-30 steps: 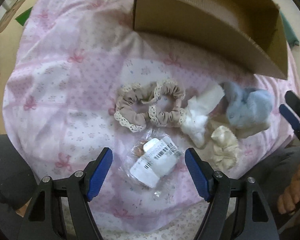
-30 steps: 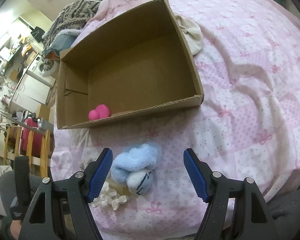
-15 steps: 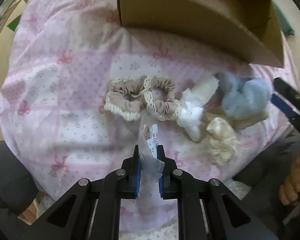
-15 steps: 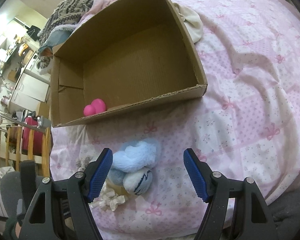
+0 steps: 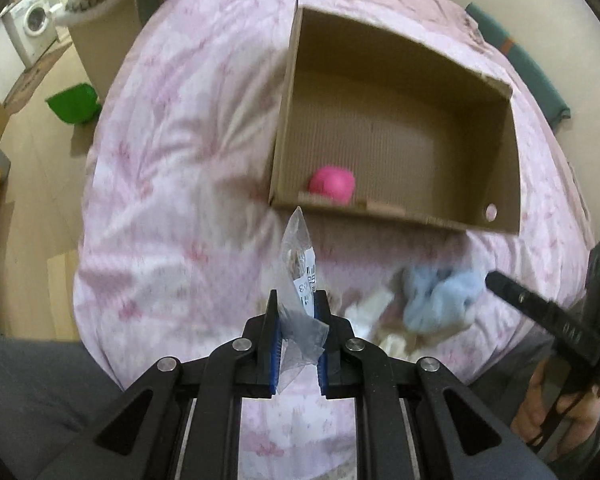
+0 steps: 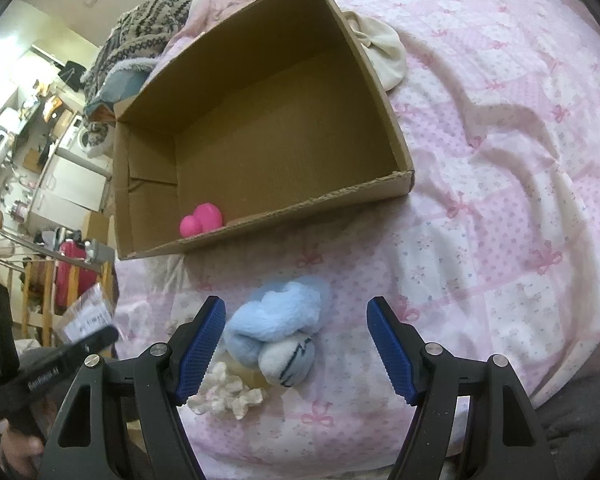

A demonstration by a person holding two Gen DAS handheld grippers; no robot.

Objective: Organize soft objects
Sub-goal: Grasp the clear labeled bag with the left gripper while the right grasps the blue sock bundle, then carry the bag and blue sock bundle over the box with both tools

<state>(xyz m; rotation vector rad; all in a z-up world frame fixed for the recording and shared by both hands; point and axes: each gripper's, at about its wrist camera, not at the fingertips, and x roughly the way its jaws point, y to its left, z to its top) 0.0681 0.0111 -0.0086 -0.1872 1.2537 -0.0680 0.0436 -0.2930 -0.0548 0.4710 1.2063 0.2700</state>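
Note:
My left gripper (image 5: 297,300) is shut on a clear plastic packet (image 5: 300,264) with a barcode label, lifted above the pink bedspread. The same packet (image 6: 86,314) shows at the left edge of the right wrist view. Ahead stands an open cardboard box (image 5: 400,208) with a pink soft toy (image 5: 332,185) in its near corner. My right gripper (image 6: 296,328) is open above a light blue fluffy thing (image 6: 278,314) and a white ball with dark stripes (image 6: 288,362). A cream scrunchie (image 6: 224,394) lies by its left finger.
The pink bedspread (image 6: 520,200) spreads wide to the right of the box (image 6: 396,178). A white cloth (image 6: 384,54) lies behind the box. A patterned blanket (image 6: 148,28) is piled at the far end. Beside the bed there is a green bin (image 5: 74,102) on the floor.
My left gripper closed on the plastic packet and lifted it off the bed; the box interior has come into its view. The right gripper has stayed over the blue fluffy thing.

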